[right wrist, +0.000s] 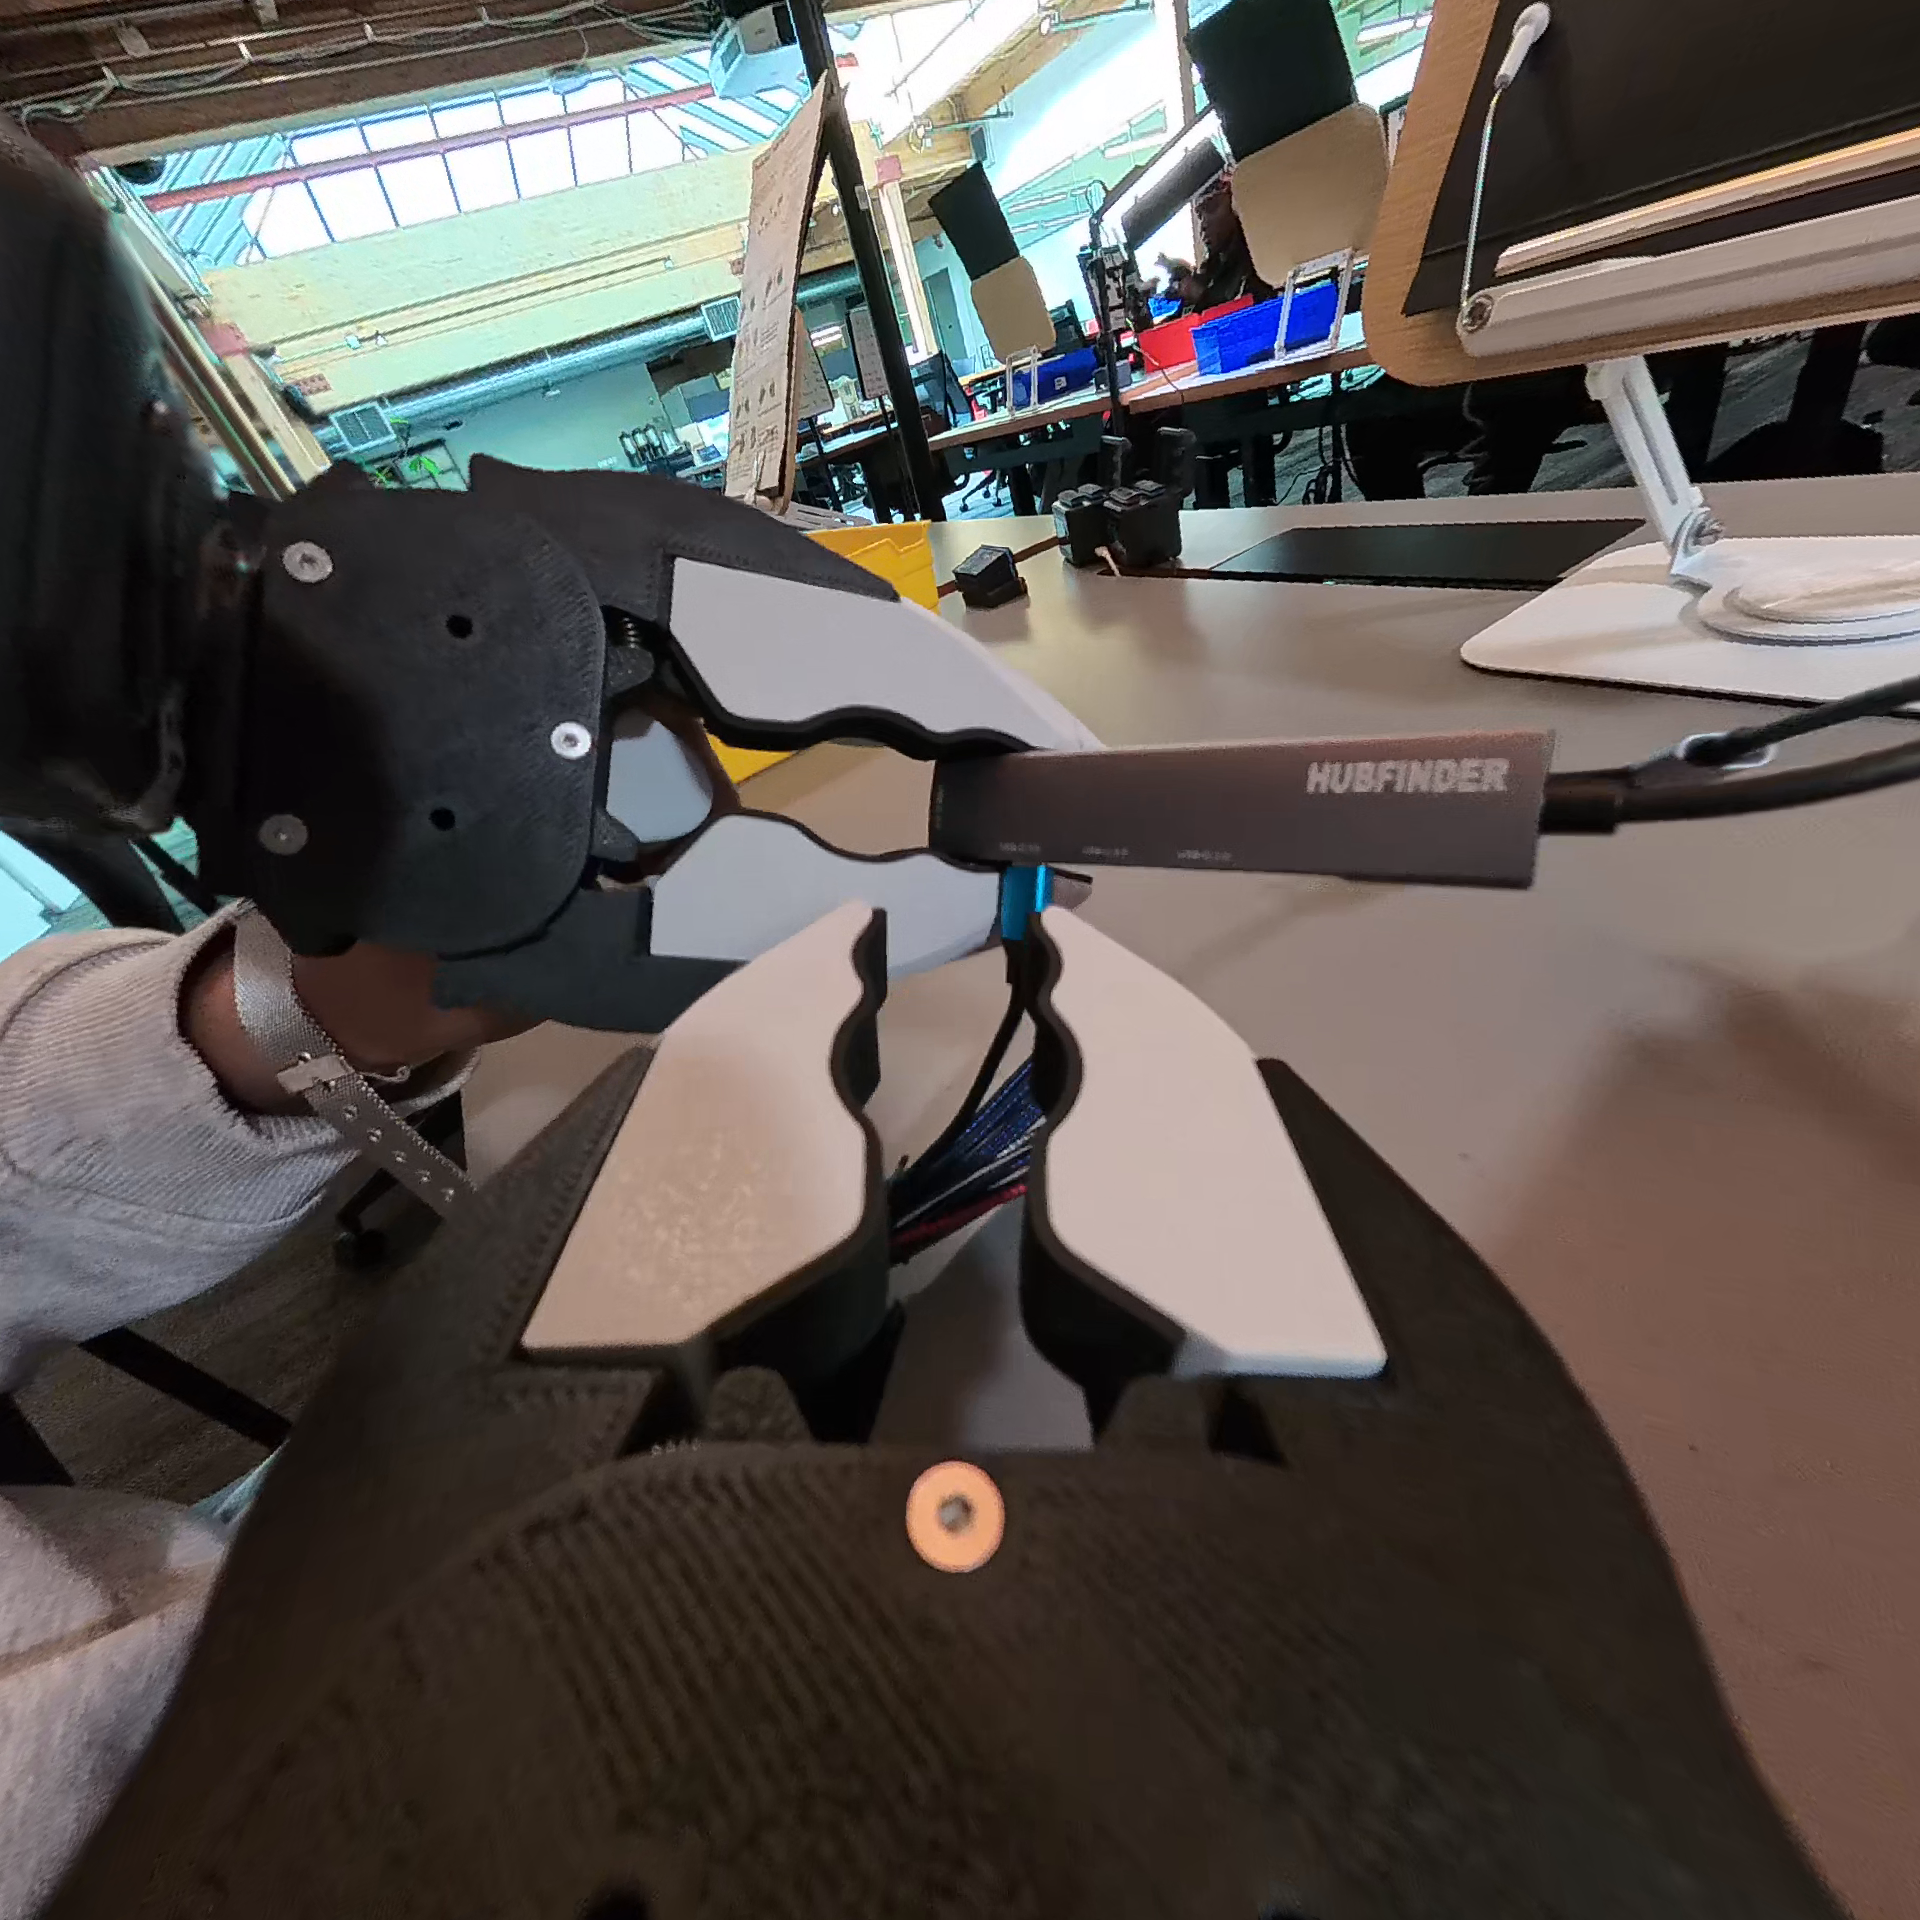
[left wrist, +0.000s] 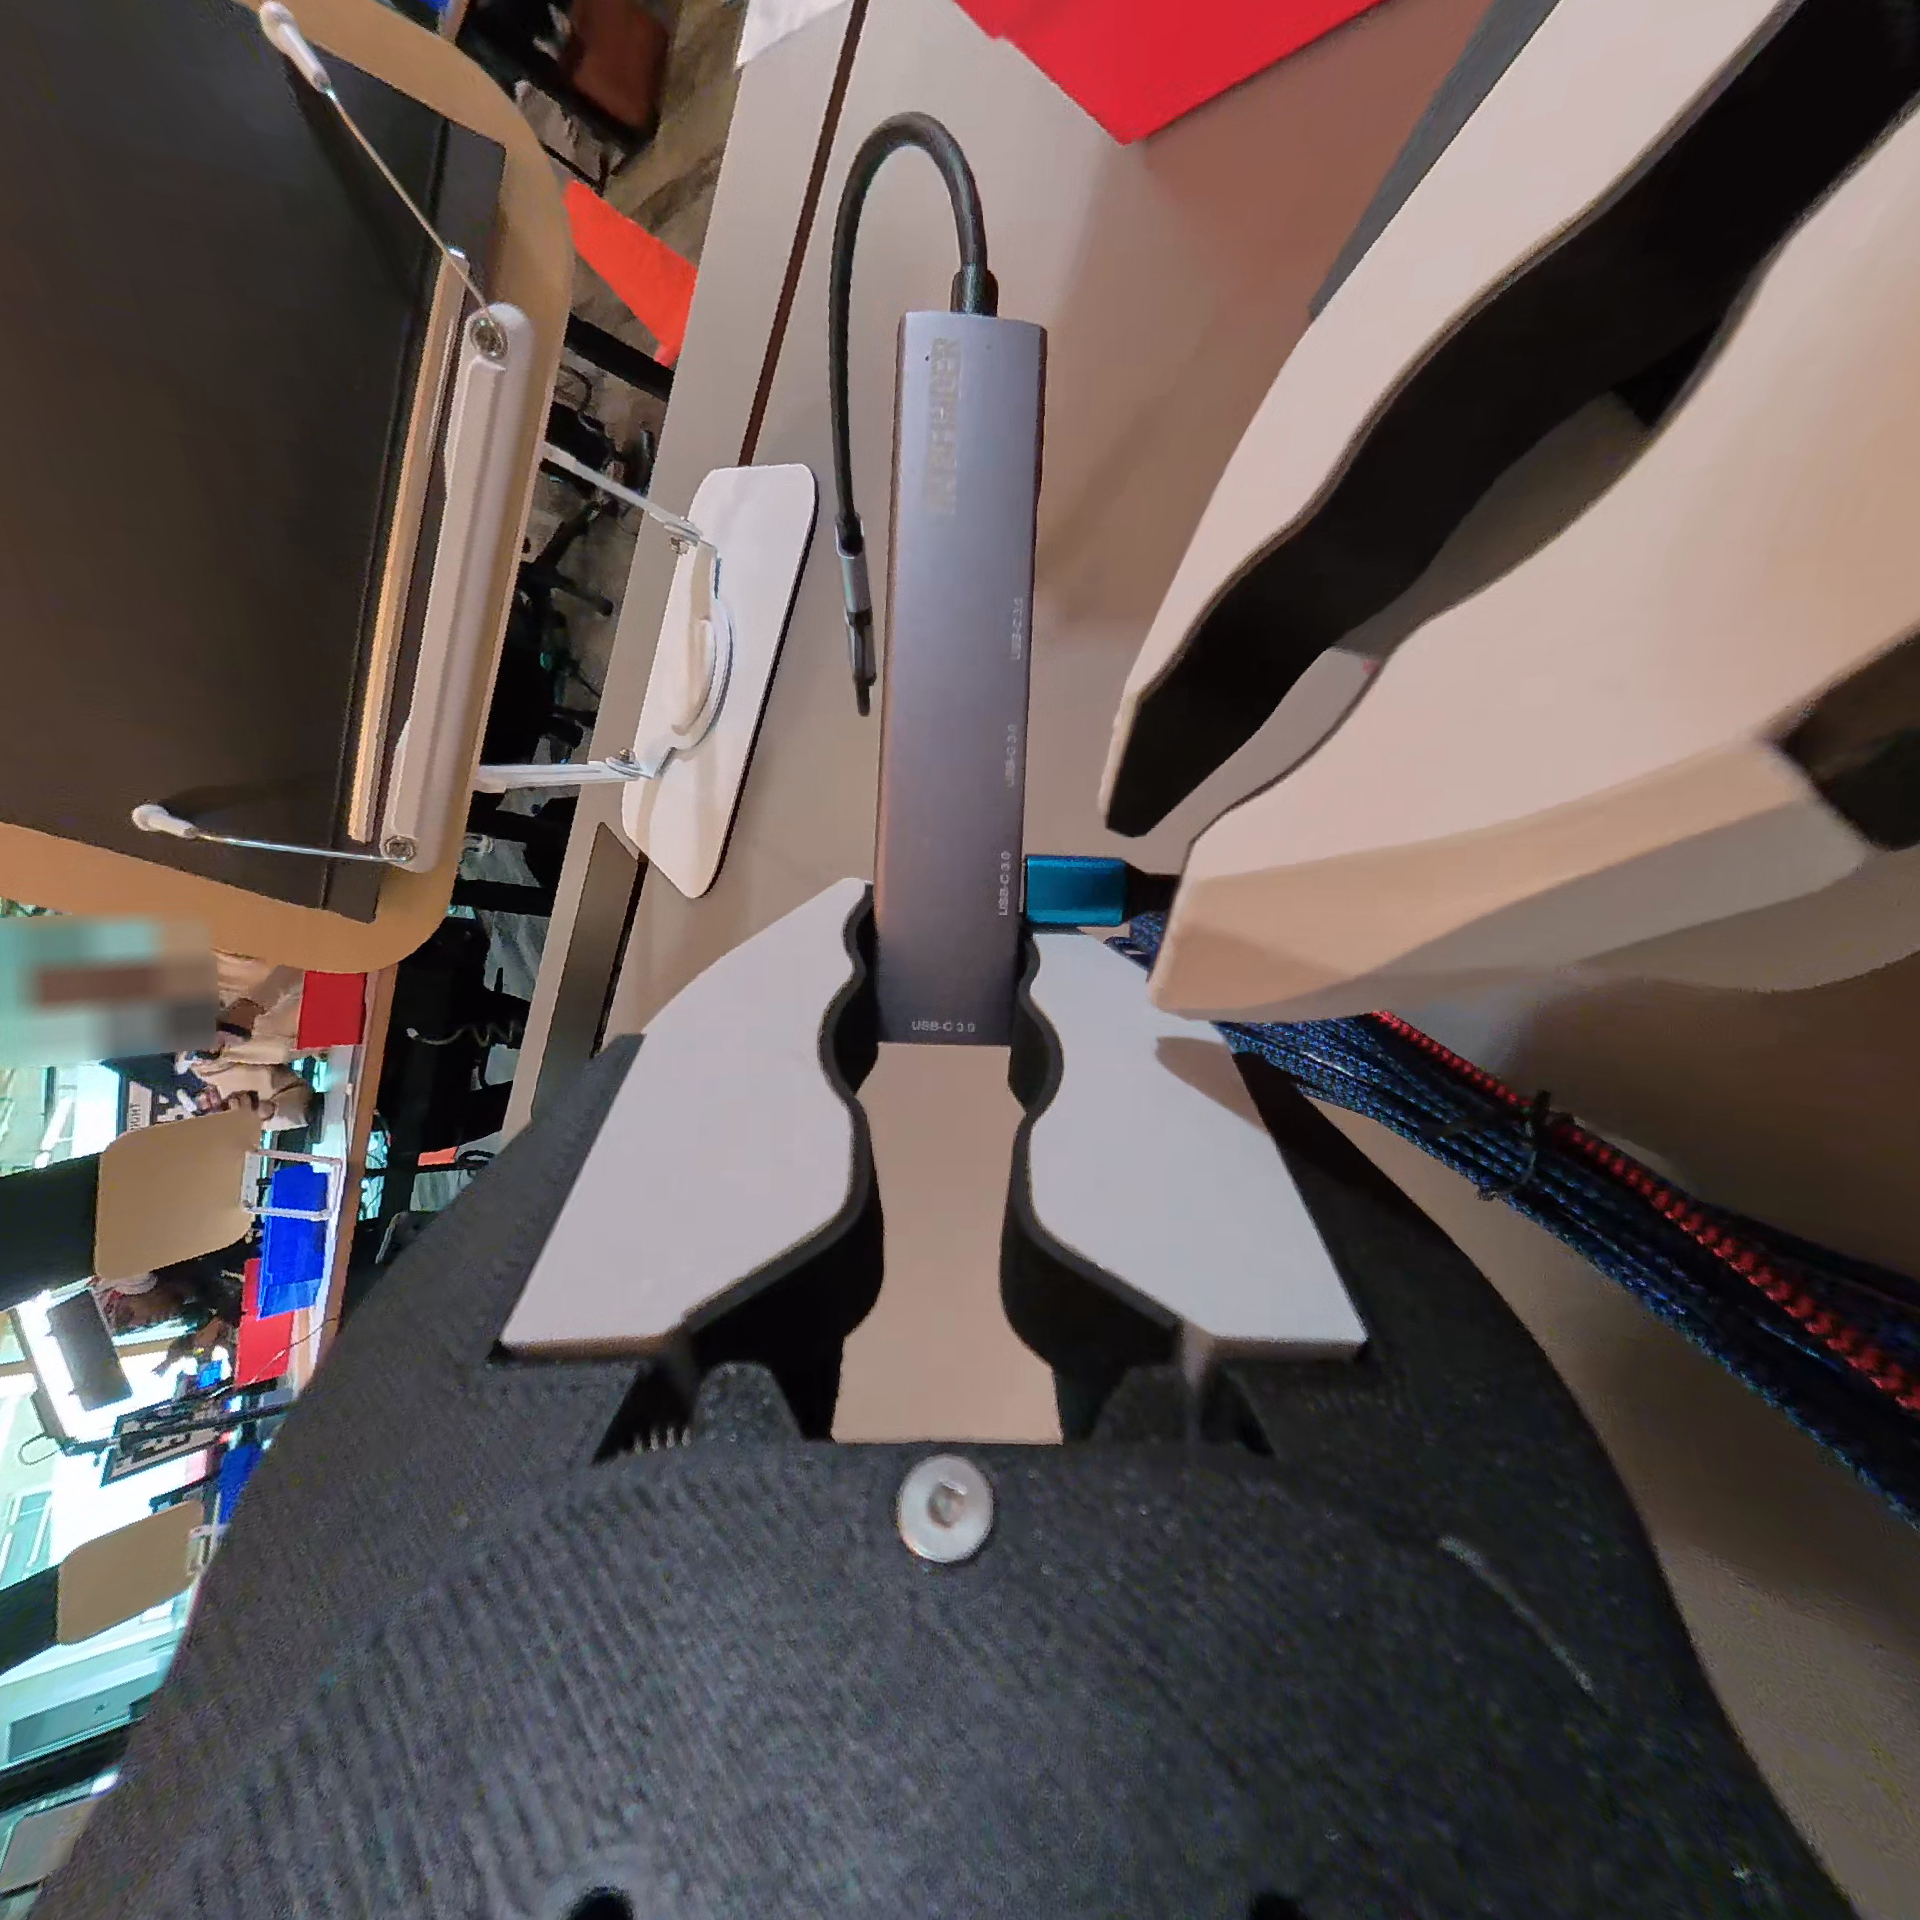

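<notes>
My left gripper (left wrist: 948, 935) is shut on the near end of a slim grey USB hub (left wrist: 956, 675) and holds it above the table. In the right wrist view the left gripper (right wrist: 966, 805) holds the hub (right wrist: 1247, 805) level. A blue connector (left wrist: 1075, 890) sits in a side port of the hub. Its braided blue and red cable (left wrist: 1558, 1143) trails off behind it. My right gripper (right wrist: 961, 935) is open, with the jaws partly apart around the blue connector (right wrist: 1023, 899), which lies against the right finger. It also shows in the left wrist view (left wrist: 1143, 842). The hub's own black cable (left wrist: 904, 208) loops back, its plug hanging free.
A stand with a white base (right wrist: 1662, 634) carries a wood-rimmed dark panel (left wrist: 208, 416) beyond the hub. On the beige table (right wrist: 1455, 1091) are a black mat (right wrist: 1403, 551), small black items (right wrist: 1112, 520) and a yellow bin (right wrist: 873, 545). A person's grey sleeve (right wrist: 125, 1143) is at left. The gap from one gripper's tips to the other's is roughly 5 cm.
</notes>
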{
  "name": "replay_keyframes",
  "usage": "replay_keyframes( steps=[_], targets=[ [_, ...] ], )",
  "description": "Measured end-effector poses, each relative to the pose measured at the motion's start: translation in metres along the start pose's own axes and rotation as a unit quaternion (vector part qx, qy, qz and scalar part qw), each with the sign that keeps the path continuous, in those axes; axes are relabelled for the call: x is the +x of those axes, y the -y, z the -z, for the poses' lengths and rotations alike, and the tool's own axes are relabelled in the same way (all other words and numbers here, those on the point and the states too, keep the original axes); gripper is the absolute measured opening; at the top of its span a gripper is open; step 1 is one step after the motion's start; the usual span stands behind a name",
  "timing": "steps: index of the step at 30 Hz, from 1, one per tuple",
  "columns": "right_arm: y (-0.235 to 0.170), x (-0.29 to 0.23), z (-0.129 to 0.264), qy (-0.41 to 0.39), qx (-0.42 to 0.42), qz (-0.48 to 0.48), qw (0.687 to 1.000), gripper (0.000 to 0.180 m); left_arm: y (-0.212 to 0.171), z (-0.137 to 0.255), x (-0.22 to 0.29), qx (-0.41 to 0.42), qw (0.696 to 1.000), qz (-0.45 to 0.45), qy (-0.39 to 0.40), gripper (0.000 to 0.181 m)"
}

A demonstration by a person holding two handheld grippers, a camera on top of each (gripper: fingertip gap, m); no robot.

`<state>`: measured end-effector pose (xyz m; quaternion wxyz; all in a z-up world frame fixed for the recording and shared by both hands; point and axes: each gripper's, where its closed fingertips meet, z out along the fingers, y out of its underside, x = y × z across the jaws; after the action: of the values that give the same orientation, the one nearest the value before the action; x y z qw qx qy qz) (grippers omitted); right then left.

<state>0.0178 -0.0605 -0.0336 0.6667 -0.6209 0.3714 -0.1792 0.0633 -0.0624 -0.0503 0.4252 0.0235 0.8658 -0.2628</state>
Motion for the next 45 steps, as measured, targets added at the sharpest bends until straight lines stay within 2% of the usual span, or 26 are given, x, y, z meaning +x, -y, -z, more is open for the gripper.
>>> replay_keyframes(
  steps=[9, 13, 15, 19, 24, 27, 32, 40, 45],
  targets=[
    [-0.001, -0.001, -0.001, 0.001, -0.002, -0.003, 1.000, 0.025, -0.007, -0.002, -0.002, 0.001, 1.000, 0.026, -0.017, 0.023],
    [-0.001, -0.001, -0.001, -0.001, -0.004, 0.001, 1.000, 0.025, -0.007, -0.004, 0.004, 0.021, 0.995, 0.079, -0.060, 0.023],
    [-0.001, -0.002, -0.001, -0.002, -0.003, 0.005, 1.000, 0.025, -0.008, -0.007, 0.011, 0.040, 0.984, 0.135, -0.108, 0.024],
    [0.001, -0.003, -0.001, -0.007, 0.004, 0.009, 1.000, 0.025, -0.012, -0.012, 0.027, 0.073, 0.940, 0.256, -0.215, 0.023],
    [-0.002, -0.004, -0.002, -0.014, -0.006, -0.001, 1.000, 0.025, -0.012, -0.013, 0.036, 0.093, 0.906, 0.317, -0.265, 0.023],
    [-0.012, 0.006, -0.003, -0.051, -0.039, -0.008, 0.998, 0.024, -0.007, -0.011, 0.037, 0.108, 0.902, 0.323, -0.264, 0.023],
    [-0.017, 0.012, -0.001, -0.064, -0.053, -0.032, 0.996, 0.023, 0.005, -0.005, 0.035, 0.145, 0.916, 0.294, -0.233, 0.023],
    [-0.021, 0.008, -0.002, -0.013, -0.049, -0.153, 0.987, 0.008, 0.006, -0.003, 0.040, 0.168, 0.911, 0.291, -0.238, 0.023],
    [-0.025, 0.009, -0.003, -0.025, -0.068, -0.127, 0.989, 0.008, 0.004, -0.004, 0.044, 0.170, 0.903, 0.301, -0.257, 0.023]
  ],
)
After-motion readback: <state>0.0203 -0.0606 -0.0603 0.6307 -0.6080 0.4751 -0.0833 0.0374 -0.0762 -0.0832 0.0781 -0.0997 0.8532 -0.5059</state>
